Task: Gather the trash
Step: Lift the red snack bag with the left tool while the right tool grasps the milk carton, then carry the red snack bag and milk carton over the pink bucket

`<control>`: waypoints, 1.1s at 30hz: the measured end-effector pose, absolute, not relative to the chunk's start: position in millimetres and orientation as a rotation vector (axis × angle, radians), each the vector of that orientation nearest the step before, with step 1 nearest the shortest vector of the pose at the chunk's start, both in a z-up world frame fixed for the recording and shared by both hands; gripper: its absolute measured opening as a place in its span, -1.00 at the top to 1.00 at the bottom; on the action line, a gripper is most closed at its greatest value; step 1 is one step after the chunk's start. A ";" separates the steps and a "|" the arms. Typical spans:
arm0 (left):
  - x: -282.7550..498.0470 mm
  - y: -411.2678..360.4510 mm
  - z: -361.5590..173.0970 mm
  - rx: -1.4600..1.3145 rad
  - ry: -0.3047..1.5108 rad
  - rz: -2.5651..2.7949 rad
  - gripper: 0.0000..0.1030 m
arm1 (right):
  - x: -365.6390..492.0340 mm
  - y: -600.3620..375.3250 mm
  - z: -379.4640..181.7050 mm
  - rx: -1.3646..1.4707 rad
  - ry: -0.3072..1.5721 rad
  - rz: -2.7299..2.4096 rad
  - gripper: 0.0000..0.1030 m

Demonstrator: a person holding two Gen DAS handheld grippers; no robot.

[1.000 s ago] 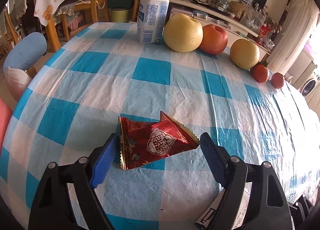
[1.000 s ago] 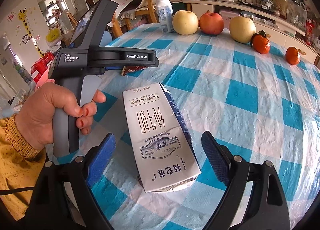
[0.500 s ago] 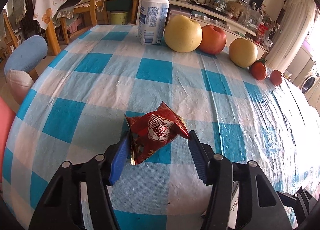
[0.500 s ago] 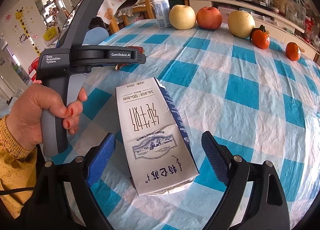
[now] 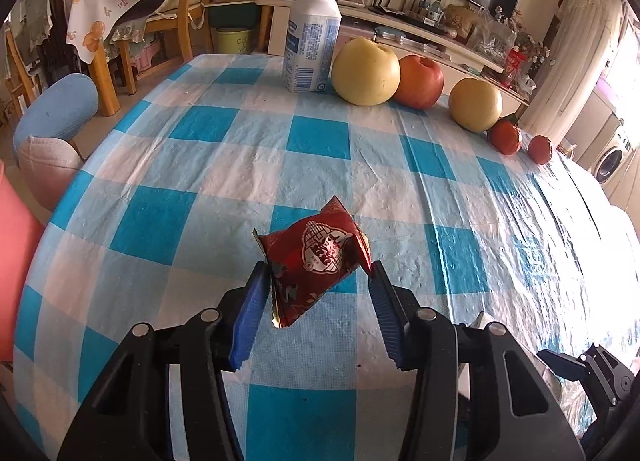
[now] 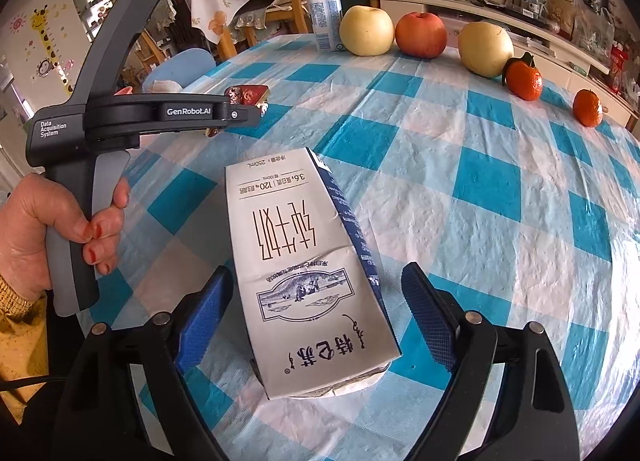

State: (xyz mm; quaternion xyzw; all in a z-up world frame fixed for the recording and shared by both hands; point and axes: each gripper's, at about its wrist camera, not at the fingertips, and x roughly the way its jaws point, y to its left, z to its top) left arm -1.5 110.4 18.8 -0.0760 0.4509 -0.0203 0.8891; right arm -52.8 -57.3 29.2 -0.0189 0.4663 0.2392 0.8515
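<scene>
A crumpled red snack wrapper (image 5: 314,257) is pinched between the blue pads of my left gripper (image 5: 316,275), just above the blue-and-white checked tablecloth (image 5: 224,165). In the right wrist view the wrapper (image 6: 246,95) pokes out past the left gripper's body. My right gripper (image 6: 316,285) is open, its fingers on either side of a flattened white milk carton (image 6: 296,257) that lies on the cloth. The pads do not touch the carton.
At the far edge stand a white plastic bottle (image 5: 314,37), a yellow apple (image 5: 366,71), a red apple (image 5: 420,75), a pear (image 5: 476,105) and two small oranges (image 5: 506,136). Chairs (image 5: 56,117) stand off the table's left side.
My left gripper has closed on the red wrapper, which has crumpled and lifted a little off the cloth. My right gripper stays open around the carton.
</scene>
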 end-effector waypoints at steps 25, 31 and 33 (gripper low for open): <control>-51.3 139.3 43.8 -0.110 0.857 -0.055 -0.01 | -59.1 -53.0 27.0 -0.101 0.932 0.465 -0.29; -54.5 145.4 49.7 -0.079 0.836 -0.040 -0.01 | -60.7 -53.8 28.9 -0.089 0.916 0.444 -0.27; -56.1 147.7 52.0 -0.063 0.828 -0.033 -0.01 | -61.9 -53.4 31.0 -0.087 0.903 0.436 -0.27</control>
